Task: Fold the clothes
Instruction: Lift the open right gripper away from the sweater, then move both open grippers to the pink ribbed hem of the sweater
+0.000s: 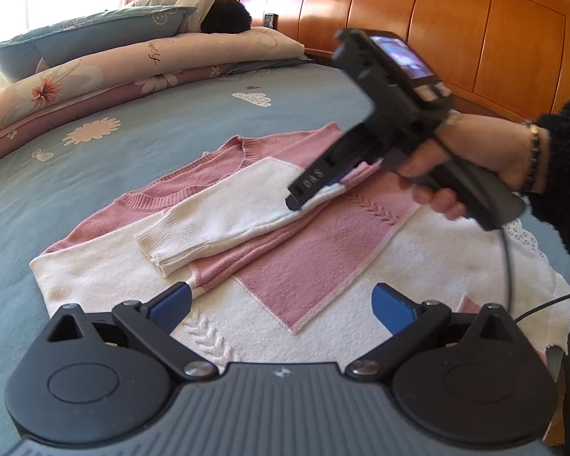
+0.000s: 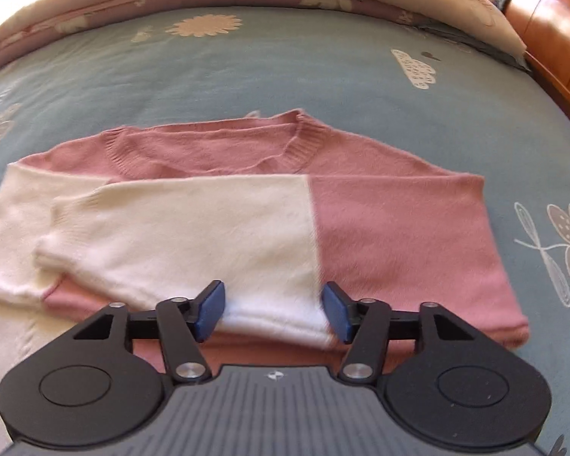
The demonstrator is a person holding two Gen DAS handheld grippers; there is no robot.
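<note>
A pink and white knit sweater lies flat on the bed. Its white sleeve is folded across the chest, and the other sleeve lies beneath it. My right gripper points down at that sleeve near the seam between white and pink. Its blue pads stand apart and open, with the cloth lying flat between them and not pinched. My left gripper hovers wide open over the white lower part of the sweater, holding nothing.
The blue-grey flowered bedsheet surrounds the sweater. A folded floral quilt and pillows lie along the far side. The wooden headboard stands at the right. A hand in a dark sleeve holds the right gripper, and a cable trails from it.
</note>
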